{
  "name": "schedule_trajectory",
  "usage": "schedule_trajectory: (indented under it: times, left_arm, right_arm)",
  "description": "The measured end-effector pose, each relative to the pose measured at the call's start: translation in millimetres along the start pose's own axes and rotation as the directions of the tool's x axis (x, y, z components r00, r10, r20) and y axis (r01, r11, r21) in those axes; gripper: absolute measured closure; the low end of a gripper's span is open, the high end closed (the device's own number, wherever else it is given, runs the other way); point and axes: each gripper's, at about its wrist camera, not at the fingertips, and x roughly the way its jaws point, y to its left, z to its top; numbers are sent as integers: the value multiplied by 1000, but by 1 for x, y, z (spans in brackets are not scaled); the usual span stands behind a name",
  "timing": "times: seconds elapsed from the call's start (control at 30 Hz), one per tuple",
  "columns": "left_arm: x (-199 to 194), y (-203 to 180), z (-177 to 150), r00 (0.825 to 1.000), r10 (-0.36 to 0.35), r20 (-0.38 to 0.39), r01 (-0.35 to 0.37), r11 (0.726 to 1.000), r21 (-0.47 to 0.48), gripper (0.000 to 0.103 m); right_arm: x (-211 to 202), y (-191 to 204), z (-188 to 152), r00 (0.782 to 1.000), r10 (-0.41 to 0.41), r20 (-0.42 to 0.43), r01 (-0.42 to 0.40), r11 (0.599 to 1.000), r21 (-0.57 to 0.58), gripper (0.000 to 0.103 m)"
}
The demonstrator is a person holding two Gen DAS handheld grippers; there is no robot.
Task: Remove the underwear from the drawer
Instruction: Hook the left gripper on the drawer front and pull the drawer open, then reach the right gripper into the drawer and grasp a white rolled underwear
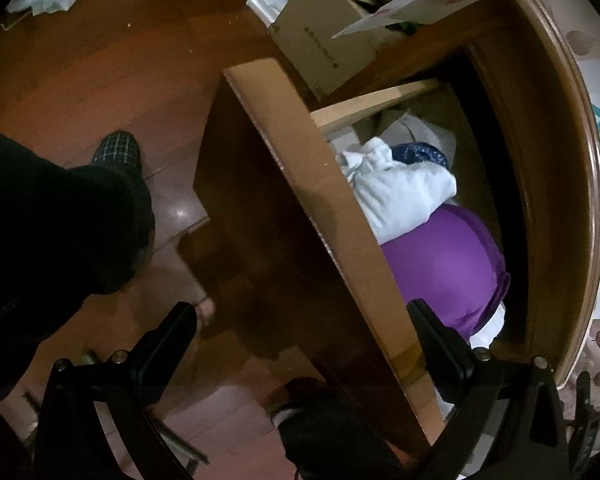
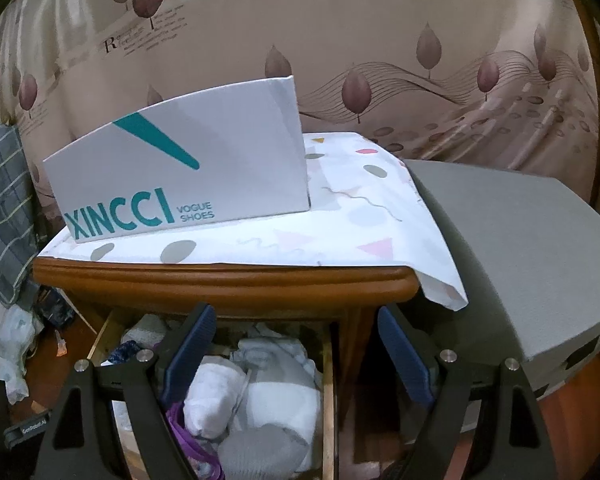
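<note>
The wooden drawer stands pulled out of the nightstand. Inside lie a purple garment, a white bundle and a dark blue patterned piece. My left gripper is open above the drawer's front panel, one finger outside it and the other over the purple garment, holding nothing. In the right wrist view the drawer shows white rolled underwear, a grey piece and a purple edge. My right gripper hangs open above them, empty.
A white XINCCI shoe box sits on a patterned cloth on top of the nightstand. A grey block adjoins it on the right. A cardboard box stands beyond the drawer. A person's dark leg and checked slipper are on the wooden floor.
</note>
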Motion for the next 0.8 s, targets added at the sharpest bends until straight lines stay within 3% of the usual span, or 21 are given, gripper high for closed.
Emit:
schedule_trajectory:
  times: [0.1, 0.2, 0.33, 0.4, 0.5, 0.6, 0.8]
  left_arm:
    - [-1, -5, 1, 1000, 17, 6, -17, 999, 47, 0]
    - [-7, -18, 2, 994, 70, 80, -82, 983, 163, 0]
    - [-13, -34, 1, 978, 143, 153, -180, 948, 262, 2]
    - [-20, -44, -2, 961, 172, 215, -235, 920, 314, 2]
    - [-32, -56, -5, 952, 149, 266, -247, 888, 387, 2]
    - [-46, -72, -8, 936, 118, 332, -274, 836, 475, 2]
    - [-67, -111, -14, 883, 36, 468, -366, 677, 638, 1]
  right_arm:
    - [0, 2, -1, 1000, 4, 0, -4, 1000, -14, 17]
    - [1, 4, -1, 1000, 10, -5, -10, 1000, -17, 17]
    - [2, 6, -2, 1000, 20, -18, -20, 999, -30, 17]
    - [3, 9, -4, 999, 27, -30, -28, 999, -43, 17]
    - [7, 16, -8, 998, 38, -56, -42, 997, -68, 17]
    - [10, 21, -12, 995, 58, -82, -65, 995, -81, 17]
    - [16, 32, -21, 989, 70, -132, -86, 990, -116, 17]
